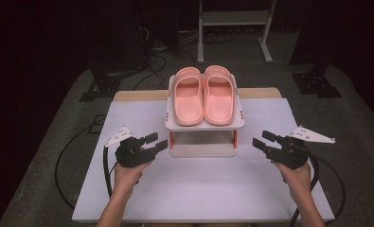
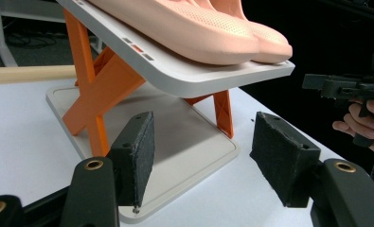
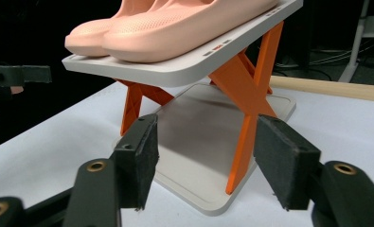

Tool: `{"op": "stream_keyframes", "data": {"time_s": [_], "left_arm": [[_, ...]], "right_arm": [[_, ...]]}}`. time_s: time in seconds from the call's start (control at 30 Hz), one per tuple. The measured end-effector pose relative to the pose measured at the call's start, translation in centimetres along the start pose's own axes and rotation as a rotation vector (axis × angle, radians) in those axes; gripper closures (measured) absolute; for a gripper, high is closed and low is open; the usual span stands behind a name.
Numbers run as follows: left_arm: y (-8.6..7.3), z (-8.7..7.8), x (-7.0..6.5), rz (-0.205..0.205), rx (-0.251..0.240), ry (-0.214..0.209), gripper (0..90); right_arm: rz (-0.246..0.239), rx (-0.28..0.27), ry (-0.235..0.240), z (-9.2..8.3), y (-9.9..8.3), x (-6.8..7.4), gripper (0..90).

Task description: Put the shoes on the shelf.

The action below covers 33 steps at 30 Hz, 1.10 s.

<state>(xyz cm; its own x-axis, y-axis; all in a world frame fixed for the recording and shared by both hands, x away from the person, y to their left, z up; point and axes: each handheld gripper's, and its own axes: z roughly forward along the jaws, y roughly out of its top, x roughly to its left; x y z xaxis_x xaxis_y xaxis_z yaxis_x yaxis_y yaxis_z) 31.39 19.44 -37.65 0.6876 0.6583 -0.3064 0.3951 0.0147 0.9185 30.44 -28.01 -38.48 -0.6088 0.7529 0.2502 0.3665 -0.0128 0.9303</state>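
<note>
1. Both grippers hover either side of the little two-tier rack (image 1: 204, 124), which sits mid-table toward the far edge. The left gripper (image 1: 155, 141) is off the rack's left side, the right gripper (image 1: 262, 140) off its right. Neither touches anything.

2. Jaws on both are spread with nothing between them. In the left gripper view the pads frame the near corner of the rack's base plate (image 2: 175, 142); in the right gripper view they frame the base and an orange leg (image 3: 251, 104).

3. The pair of slippers (image 1: 203, 94) is parked side by side on the top shelf, toes toward the person.

4. My read: either they've just been set down or a pickup is coming, can't tell which. A grab would mean lifting both grippers to shelf height and coming in from the outer sides.

5. Materials: the slippers look like soft moulded foam, salmon pink, with tiny dimples along the sides. Shelf and base are smooth off-white plastic with rounded corners, orange X-shaped struts between. Gripper pads are black and rough. Table (image 1: 128, 189) is matte white.
</note>
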Motion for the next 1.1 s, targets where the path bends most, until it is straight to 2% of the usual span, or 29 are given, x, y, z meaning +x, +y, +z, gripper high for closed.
{"op": "stream_keyframes", "data": {"time_s": [0.3,0.6,0.73,1.1], "left_arm": [[-1.0,-0.5,0.4,-0.013,0.006,0.002,38.7],[-1.8,-0.6,0.6,-0.009,0.01,0.006,36.6],[-2.2,-0.7,0.6,-0.009,0.005,0.008,35.8],[-3.1,-0.6,0.7,0.001,0.008,-0.005,34.4]], "right_arm": [[-0.002,0.017,0.001,-0.1,-0.9,0.0,35.9],[-0.004,0.024,0.002,0.0,-1.7,0.0,33.5],[-0.004,0.045,0.008,0.0,-2.0,0.0,31.7],[0.0,0.051,-0.015,-0.6,-3.3,-0.2,29.8]]}}
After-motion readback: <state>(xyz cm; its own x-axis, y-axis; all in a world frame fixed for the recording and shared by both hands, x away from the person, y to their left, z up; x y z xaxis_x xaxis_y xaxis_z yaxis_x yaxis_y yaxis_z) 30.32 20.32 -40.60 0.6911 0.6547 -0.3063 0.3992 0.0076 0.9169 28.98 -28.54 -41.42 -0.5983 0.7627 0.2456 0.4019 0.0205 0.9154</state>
